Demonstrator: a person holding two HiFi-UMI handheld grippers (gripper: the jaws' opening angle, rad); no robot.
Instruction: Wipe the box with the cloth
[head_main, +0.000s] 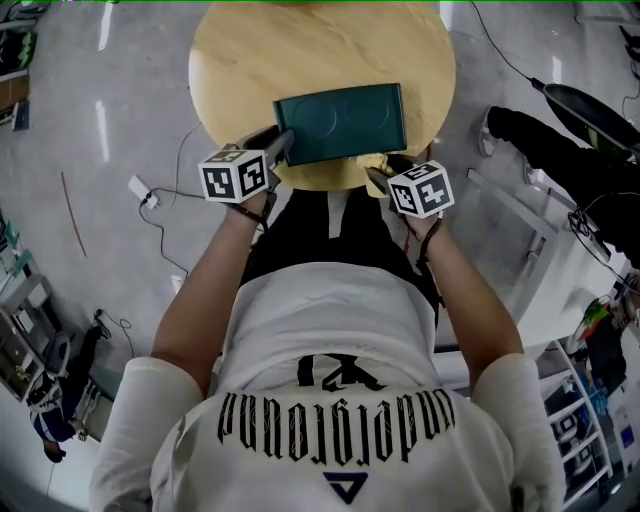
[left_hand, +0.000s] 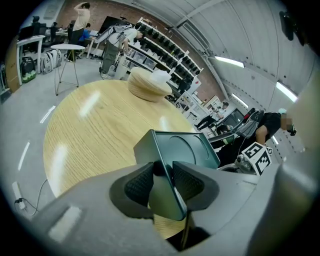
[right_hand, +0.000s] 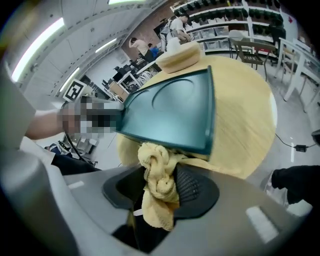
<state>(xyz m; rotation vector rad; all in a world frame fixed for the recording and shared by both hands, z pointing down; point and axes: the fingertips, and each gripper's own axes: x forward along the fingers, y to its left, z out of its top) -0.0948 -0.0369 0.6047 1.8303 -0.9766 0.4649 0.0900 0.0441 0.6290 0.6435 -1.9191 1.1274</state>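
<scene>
A dark green flat box (head_main: 340, 122) lies at the near edge of the round wooden table (head_main: 260, 60). My left gripper (head_main: 283, 147) is at the box's near left corner. In the left gripper view the box (left_hand: 182, 147) has that corner wedged between the two ribbed pads (left_hand: 137, 185), with the left gripper (left_hand: 162, 182) shut on it. My right gripper (head_main: 378, 172) sits at the box's near right edge, shut on a bunched yellow cloth (right_hand: 159, 182). The cloth (head_main: 375, 160) touches the near underside edge of the box (right_hand: 172, 112).
A round tan cushion-like object (left_hand: 148, 84) rests on the far side of the table. On the floor at the left lie a white power strip (head_main: 140, 190) and cables. Shelving, a small white table (left_hand: 67, 47) and people stand in the background.
</scene>
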